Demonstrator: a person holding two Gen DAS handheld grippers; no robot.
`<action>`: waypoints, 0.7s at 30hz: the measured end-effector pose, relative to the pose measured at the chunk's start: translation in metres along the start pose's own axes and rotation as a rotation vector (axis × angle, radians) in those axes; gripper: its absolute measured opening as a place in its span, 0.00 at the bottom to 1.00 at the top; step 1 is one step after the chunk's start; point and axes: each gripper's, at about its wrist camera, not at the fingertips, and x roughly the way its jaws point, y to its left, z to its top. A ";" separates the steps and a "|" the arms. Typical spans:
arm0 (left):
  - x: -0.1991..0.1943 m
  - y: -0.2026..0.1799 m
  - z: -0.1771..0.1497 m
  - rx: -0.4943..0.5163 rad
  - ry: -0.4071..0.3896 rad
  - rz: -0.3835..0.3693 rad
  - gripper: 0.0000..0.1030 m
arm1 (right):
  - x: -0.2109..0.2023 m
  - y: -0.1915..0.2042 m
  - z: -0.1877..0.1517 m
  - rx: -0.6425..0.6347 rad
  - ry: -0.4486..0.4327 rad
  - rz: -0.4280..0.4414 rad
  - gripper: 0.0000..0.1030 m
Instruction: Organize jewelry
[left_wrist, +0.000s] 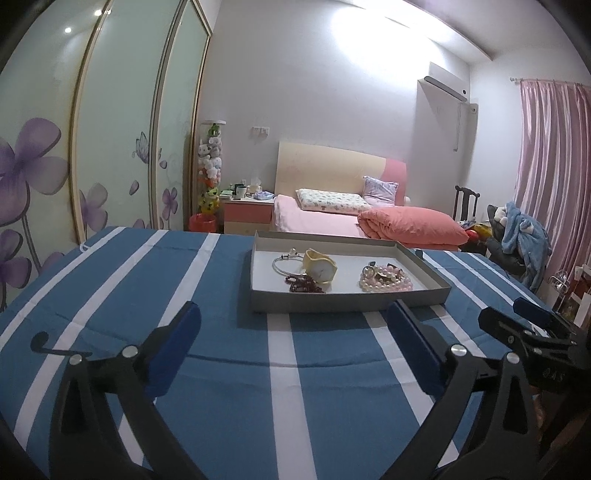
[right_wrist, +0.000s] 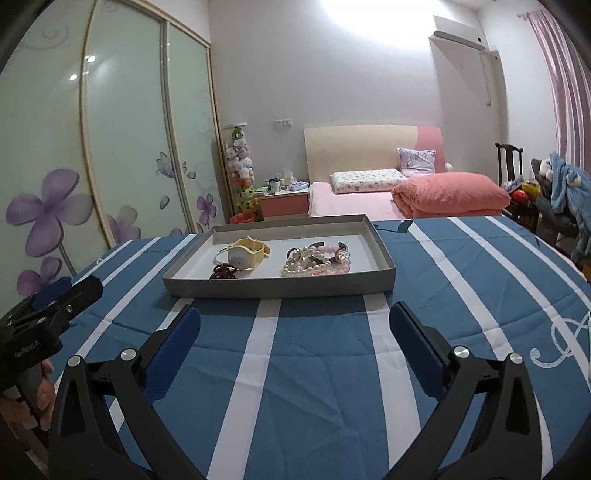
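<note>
Both grippers idle above the striped blue cloth (left_wrist: 229, 369), short of the grey tray (left_wrist: 258, 295). Left gripper (left_wrist: 295, 325) has its jaws spread wide, nothing between them; right gripper (right_wrist: 295, 325) the same.

All the jewelry sits in the tray, two clusters, apart from each other:
- left cluster: yellow watch (left_wrist: 320, 267) lying on a silver bangle (left_wrist: 282, 264), dark red bead string (left_wrist: 304, 286) touching the watch's near edge
- right cluster: pink and white pearl bracelets (left_wrist: 386, 280) piled together, with something metallic in the pile — can't tell what

Risks, my read: pearls are heaped, so pinching one strand probably drags the rest. Watch overlaps the bangle, so lifting either may flip the other out. Tray looks light and sits on loose cloth — a nudge to its wall could slide it.

Orientation: tray's long axis runs left-right across both views. Watch face tilts toward the cameras.
</note>
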 end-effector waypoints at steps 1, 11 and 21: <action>-0.001 0.000 -0.001 -0.001 0.003 0.000 0.96 | -0.001 0.001 -0.001 -0.006 -0.001 0.000 0.98; -0.008 -0.004 -0.008 0.030 0.001 0.019 0.96 | -0.008 0.005 -0.005 -0.007 0.000 0.008 0.98; -0.008 -0.007 -0.005 0.031 -0.004 0.007 0.96 | -0.008 0.001 -0.004 0.006 -0.005 0.004 0.98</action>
